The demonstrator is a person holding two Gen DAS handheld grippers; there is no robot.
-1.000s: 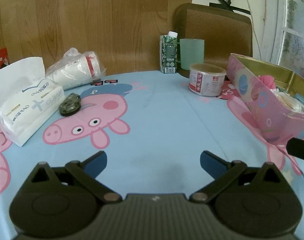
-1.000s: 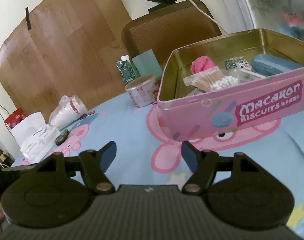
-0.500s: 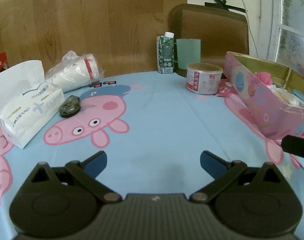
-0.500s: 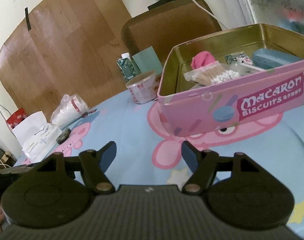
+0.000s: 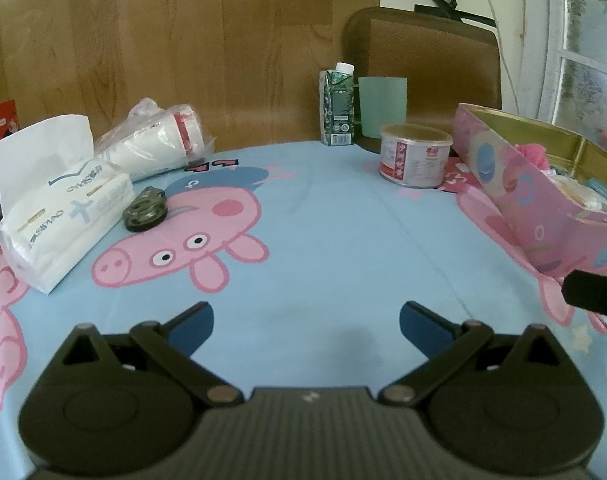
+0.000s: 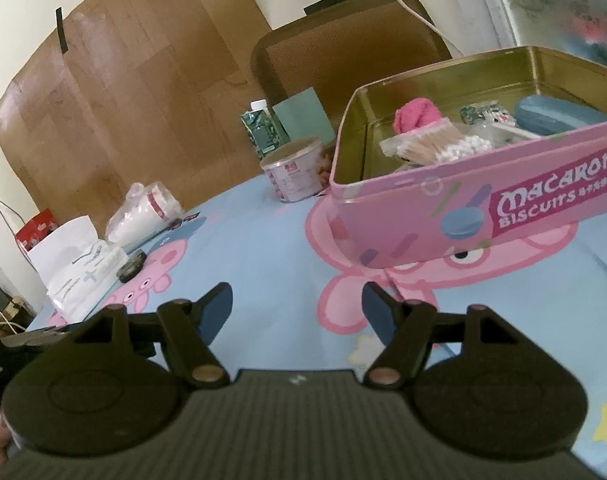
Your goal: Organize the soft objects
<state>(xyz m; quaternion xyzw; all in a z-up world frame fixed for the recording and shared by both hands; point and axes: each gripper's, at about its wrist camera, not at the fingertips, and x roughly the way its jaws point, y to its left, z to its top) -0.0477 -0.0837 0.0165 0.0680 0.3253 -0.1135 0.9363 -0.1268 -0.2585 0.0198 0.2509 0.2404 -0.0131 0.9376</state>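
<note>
the left gripper [image 5: 306, 322] hovers low over bare cloth with its jaws apart and nothing between them, and the right gripper [image 6: 297, 310] does the same, its jaws spread and empty just short of the tin's near wall. neither has picked a target yet, so the step in hand looks like choosing the next soft thing and reaching for it. the likeliest one is the tissue pack [image 5: 63, 216] near the left edge of the desk, well apart from the pink biscuit tin [image 6: 475, 208] at the right edge. to do it well, the left jaws should come in across the pack's narrow width, close only until the film dimples, and lift it level so the loose sheet poking from the top does not drag. the pack is a squashy block in slick printed plastic; a small dark round thing [image 5: 145, 210] lies just beside it and should be left alone. the tin is stiff metal with a gold inside, already holding a fuzzy pink bundle [image 6: 415, 116] and a bag of cotton swabs [image 6: 435, 146]. the desk [image 5: 327, 248] wears a smooth blue cartoon cloth.
</note>
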